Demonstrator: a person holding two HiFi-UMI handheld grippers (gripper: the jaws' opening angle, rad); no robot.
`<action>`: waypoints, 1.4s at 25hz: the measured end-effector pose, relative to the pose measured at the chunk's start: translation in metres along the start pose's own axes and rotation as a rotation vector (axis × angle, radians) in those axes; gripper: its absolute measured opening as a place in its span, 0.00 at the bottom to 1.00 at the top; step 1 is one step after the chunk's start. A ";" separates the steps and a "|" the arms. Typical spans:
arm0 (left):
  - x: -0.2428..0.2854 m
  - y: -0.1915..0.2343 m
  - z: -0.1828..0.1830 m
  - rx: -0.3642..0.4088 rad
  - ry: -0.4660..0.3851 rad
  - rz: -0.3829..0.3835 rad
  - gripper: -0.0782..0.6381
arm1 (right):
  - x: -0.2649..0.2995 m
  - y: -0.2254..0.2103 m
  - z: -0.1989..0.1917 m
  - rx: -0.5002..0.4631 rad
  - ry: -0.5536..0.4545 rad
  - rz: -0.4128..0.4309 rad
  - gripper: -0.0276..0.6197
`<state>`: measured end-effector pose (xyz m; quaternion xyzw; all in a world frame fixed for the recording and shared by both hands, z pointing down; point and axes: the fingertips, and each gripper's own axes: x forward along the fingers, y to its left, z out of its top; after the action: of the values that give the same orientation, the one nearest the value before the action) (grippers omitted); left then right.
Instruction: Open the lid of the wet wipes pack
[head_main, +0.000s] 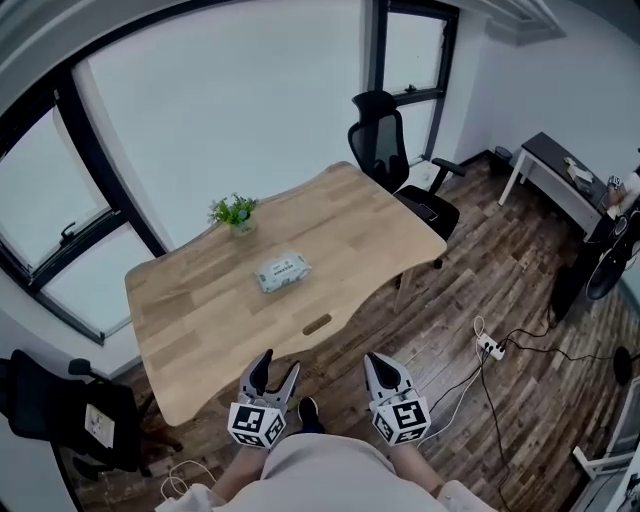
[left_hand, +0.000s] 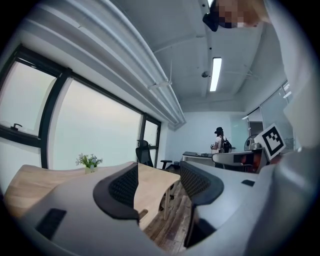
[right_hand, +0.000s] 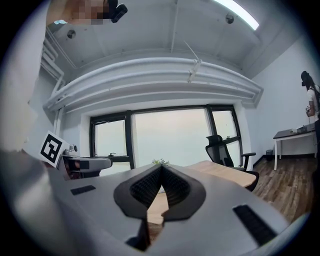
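The wet wipes pack (head_main: 281, 271), pale green and white, lies flat near the middle of the wooden table (head_main: 200, 320), lid down. Both grippers hang close to my body, off the table's near edge and well short of the pack. My left gripper (head_main: 274, 372) stands open, its dark pads (left_hand: 125, 186) apart with nothing between them. The right gripper (head_main: 384, 372) is shut, its pad tips (right_hand: 161, 170) meeting on nothing. Neither gripper view shows the pack.
A small potted plant (head_main: 235, 212) stands at the table's far edge. Black office chairs sit at the far right corner (head_main: 395, 150) and at the near left (head_main: 60, 405). A power strip with cables (head_main: 490, 348) lies on the floor to the right. A person (left_hand: 219, 142) stands by a far desk.
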<state>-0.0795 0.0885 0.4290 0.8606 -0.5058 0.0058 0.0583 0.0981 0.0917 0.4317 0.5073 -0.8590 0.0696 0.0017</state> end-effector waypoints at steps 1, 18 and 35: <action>0.010 0.010 0.003 0.006 0.005 -0.006 0.49 | 0.014 -0.003 0.003 -0.003 -0.001 -0.005 0.05; 0.164 0.153 0.013 -0.005 0.046 -0.101 0.49 | 0.185 -0.050 0.017 -0.029 0.050 -0.115 0.05; 0.185 0.124 0.020 -0.010 0.025 0.039 0.49 | 0.192 -0.085 0.029 -0.045 0.038 0.036 0.05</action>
<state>-0.0982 -0.1345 0.4342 0.8503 -0.5216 0.0151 0.0686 0.0813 -0.1198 0.4276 0.4900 -0.8692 0.0602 0.0282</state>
